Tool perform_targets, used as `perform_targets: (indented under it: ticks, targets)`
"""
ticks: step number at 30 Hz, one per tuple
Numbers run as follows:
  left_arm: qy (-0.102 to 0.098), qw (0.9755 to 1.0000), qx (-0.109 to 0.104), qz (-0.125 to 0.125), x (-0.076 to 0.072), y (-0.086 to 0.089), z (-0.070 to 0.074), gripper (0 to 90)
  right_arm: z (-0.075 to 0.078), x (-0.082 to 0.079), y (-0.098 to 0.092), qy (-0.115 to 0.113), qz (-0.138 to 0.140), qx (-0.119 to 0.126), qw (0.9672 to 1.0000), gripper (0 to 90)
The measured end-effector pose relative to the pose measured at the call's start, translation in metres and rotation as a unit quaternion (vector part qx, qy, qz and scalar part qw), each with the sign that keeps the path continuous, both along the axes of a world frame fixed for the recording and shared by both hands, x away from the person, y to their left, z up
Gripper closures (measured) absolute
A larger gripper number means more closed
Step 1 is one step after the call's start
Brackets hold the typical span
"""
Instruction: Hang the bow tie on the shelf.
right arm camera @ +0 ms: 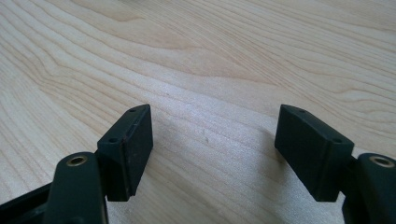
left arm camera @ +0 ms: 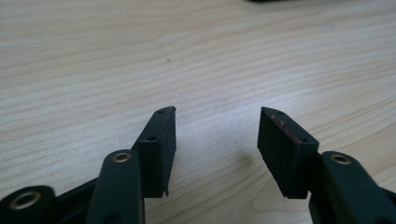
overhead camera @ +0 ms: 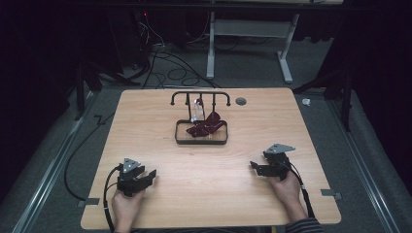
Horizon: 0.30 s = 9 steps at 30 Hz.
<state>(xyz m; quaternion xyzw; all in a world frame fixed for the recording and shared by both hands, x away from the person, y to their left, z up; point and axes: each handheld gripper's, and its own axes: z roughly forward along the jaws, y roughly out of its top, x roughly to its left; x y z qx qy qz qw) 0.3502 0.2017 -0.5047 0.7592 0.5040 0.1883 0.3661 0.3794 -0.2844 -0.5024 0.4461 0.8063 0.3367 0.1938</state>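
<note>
Evidently the work had not yet begun: both grippers rested low at the near edge of the wooden table (overhead camera: 160, 102), the left gripper (overhead camera: 151, 174) near the left corner and the right gripper (overhead camera: 253, 166) well apart toward the right. Each had its jaws spread wide with nothing between them, only bare wood grain ahead in the left gripper view (left arm camera: 217, 122) and the right gripper view (right arm camera: 212, 122). The dark red cloth (overhead camera: 206, 127) lay crumpled in the black wire tray (overhead camera: 201, 142) at the table's centre, far from both tools, beneath a black hook rack (overhead camera: 200, 94). A clear item beside the cloth was too small to identify. The next move would likely call for reaching forward to the tray and closing on a fold of the cloth.
</note>
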Motion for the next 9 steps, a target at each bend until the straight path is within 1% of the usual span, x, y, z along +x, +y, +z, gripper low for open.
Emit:
perform_targets:
  ticks: [1,3,9]
  targets:
    - [-0.015,0.9998,0.01,0.001,-0.0019,-0.0035,-0.0025,45.6,0.0,0.0,0.0,0.0,0.0,0.0,1.0,29.2]
    - [-0.019,0.9995,0.027,0.0,-0.0028,-0.0071,-0.0027,45.1,0.0,0.0,0.0,0.0,0.0,0.0,1.0,29.1]
    - [-0.018,0.9995,0.027,-0.002,-0.0032,-0.008,-0.0027,42.3,0.0,0.0001,-0.0001,-0.001,0.001,0.0,1.0,29.1]
